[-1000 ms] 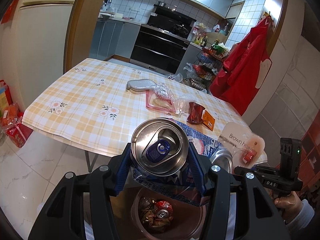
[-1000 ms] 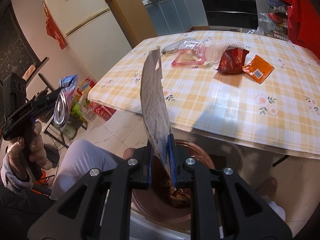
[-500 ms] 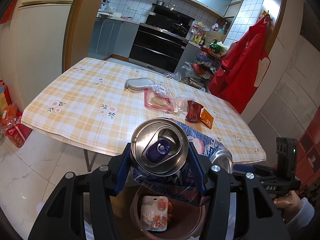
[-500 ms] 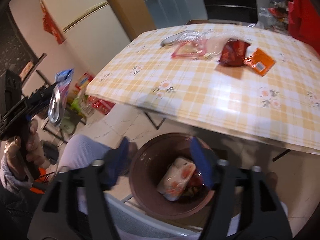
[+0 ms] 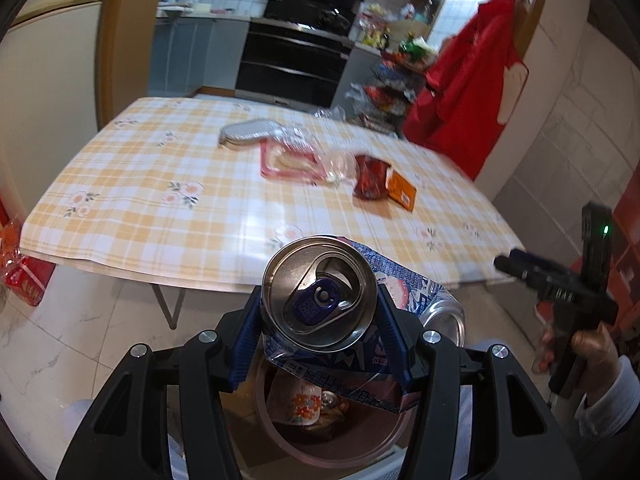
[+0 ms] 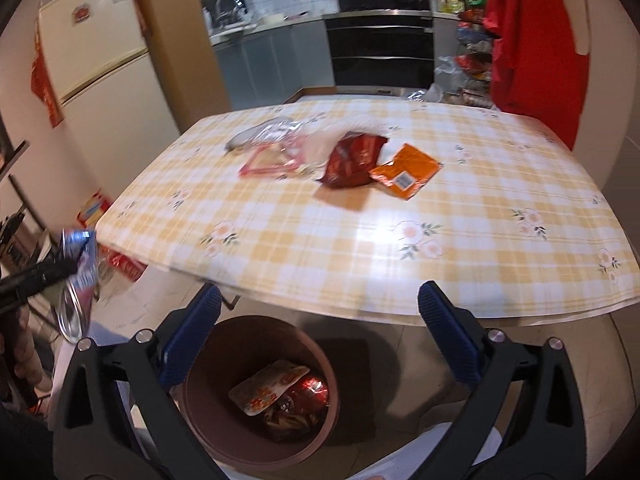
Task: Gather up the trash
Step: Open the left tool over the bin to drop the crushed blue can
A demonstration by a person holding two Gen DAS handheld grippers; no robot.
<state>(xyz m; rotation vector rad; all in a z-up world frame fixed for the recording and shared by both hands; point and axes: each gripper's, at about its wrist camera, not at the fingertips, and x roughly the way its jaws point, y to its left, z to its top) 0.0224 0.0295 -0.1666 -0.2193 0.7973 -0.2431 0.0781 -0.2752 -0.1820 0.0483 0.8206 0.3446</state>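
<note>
Two sets of tongs are working over a round brown plastic bin [image 6: 256, 396] standing on the floor at the near edge of the bench [image 6: 360, 240], which is wearing a yellow-and-white checked cloth with flowers. The left tongs [image 5: 318, 330] are gripping a crushed silver drink can with a blue printed label [image 5: 320, 292], top end facing the camera; its blue tab is carrying a small square code, and the label's writing is too crumpled to read. The right tongs [image 6: 320, 332] are opening wide with nothing between them.

Only the right wrist view is showing the bin's whole mouth, with a flat white-and-orange printed pouch [image 6: 270, 386] lying on red wrappers inside. Only the left wrist view is showing the right tool's side, lettered "UAB" or similar, with a green light.

Far across the bench, a dark red crumpled snack bag [image 6: 354, 158] is touching an orange flat sachet with a white barcode sticker [image 6: 406, 170]; a pink-rimmed clear tray [image 6: 270, 160] is lying just left. Bare cloth is stretching between them and the near edge.
</note>
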